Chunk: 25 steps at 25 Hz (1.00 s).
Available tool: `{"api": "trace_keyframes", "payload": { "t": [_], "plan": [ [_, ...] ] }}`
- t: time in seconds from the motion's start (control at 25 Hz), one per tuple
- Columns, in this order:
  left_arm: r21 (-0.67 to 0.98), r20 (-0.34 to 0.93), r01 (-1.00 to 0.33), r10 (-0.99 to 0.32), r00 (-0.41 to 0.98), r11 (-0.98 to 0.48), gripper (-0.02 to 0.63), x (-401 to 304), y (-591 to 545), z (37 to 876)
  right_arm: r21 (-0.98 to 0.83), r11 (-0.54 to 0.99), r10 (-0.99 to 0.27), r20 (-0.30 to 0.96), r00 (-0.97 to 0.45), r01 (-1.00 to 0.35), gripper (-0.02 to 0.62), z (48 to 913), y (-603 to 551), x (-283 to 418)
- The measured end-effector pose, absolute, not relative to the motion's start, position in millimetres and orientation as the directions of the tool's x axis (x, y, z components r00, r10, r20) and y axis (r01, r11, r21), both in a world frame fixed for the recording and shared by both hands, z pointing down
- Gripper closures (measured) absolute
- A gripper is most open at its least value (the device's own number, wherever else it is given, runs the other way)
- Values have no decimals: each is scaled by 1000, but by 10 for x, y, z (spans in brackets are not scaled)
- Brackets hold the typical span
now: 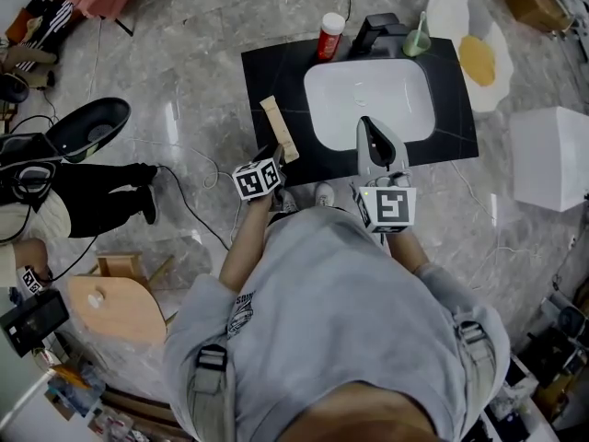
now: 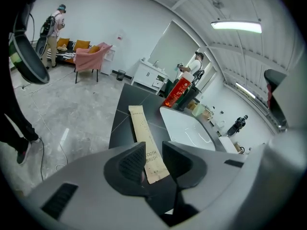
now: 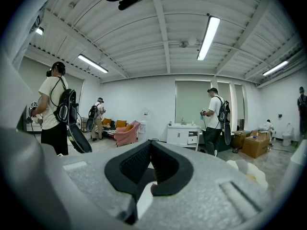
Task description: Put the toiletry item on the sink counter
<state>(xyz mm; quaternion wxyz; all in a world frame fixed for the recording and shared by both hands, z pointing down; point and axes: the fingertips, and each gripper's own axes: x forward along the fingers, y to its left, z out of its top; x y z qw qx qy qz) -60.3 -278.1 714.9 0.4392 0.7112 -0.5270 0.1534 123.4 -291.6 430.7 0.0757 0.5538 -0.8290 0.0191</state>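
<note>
The toiletry item is a brown paper toothbrush packet (image 1: 279, 129) (image 2: 146, 143). It lies flat on the left part of the black sink counter (image 1: 276, 72), left of the white basin (image 1: 368, 95). My left gripper (image 1: 274, 155) (image 2: 153, 153) is at the packet's near end. Its jaws are open, the end of the packet lies between them, and neither pad presses on it. My right gripper (image 1: 366, 122) (image 3: 150, 145) hovers over the front rim of the basin. It is shut with nothing in it and points out at the room.
At the back of the counter stand a red bottle (image 1: 329, 37) (image 2: 178, 91), a black faucet (image 1: 377, 33) and a green cup (image 1: 416, 42). A white box (image 1: 550, 155) sits on the floor at right, a wooden stool (image 1: 115, 302) at left. People stand in the room.
</note>
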Motion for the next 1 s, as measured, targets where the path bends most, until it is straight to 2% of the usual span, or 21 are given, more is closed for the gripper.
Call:
{"api": "trace_keyframes", "payload": {
  "t": [0.28,1.0],
  "plan": [
    [423,631,-902,-688,357,-79,580,-679,-2840,6794,43,397,-911,138,-388,-917,591,4282,-2893,1170],
    [337,494,-937,-829,263,-96,601,-974,-2884,5954,27,388,-917,113,-383,-921,591,4187,-2778,1127]
  ]
}}
